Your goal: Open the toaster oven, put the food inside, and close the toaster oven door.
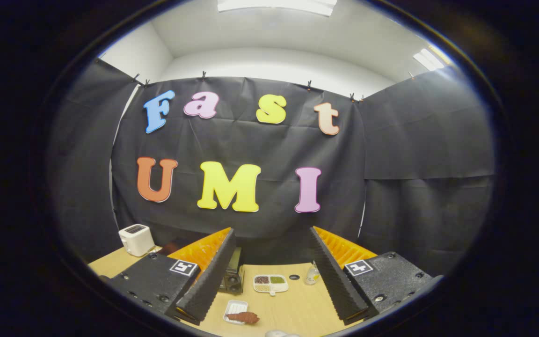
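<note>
Wooden table [293,306] carries several containers. A small white tray [235,310] lies near the front edge with a reddish-brown piece of food [245,317] resting across its near end, partly overhanging onto the table. Further back, a divided white dish [270,283] holds dark red, green and pale portions in separate compartments; contents too small to identify. A small clear bottle [312,275] stands just right of the dish, next to the right finger. The toaster oven [233,276], dark, sits at the back of the table, mostly hidden behind the left finger; door state cannot be told. A white toaster [136,239] stands at the far left corner. The gripper [272,274] is held high above the table, level and aimed at the booth wall, fingers spread wide apart and grasping nothing. The food lies between and below the fingers, nearer the left one; the divided dish sits between them.
</note>
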Tool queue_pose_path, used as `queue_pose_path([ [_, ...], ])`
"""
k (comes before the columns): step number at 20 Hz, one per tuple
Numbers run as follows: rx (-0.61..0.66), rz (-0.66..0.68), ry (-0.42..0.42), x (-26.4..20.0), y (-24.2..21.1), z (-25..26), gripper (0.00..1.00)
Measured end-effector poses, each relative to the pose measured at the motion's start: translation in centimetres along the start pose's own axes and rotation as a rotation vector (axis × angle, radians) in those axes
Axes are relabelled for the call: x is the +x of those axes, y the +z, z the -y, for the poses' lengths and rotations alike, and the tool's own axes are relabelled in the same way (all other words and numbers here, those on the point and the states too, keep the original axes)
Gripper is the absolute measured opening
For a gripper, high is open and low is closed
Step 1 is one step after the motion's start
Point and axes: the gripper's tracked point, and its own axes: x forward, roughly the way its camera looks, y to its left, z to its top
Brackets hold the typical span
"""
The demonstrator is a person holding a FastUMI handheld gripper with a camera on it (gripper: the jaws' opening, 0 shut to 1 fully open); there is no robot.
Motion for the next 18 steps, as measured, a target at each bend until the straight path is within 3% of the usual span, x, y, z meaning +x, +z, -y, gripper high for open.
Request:
queue_pose_path([
  [10, 0.001, -0.037, 0.042, 3.9, -2.9, -3.6, 0.99],
  [18, -0.006, -0.16, 0.141, 12.9, -12.1, -15.5, 0.99],
])
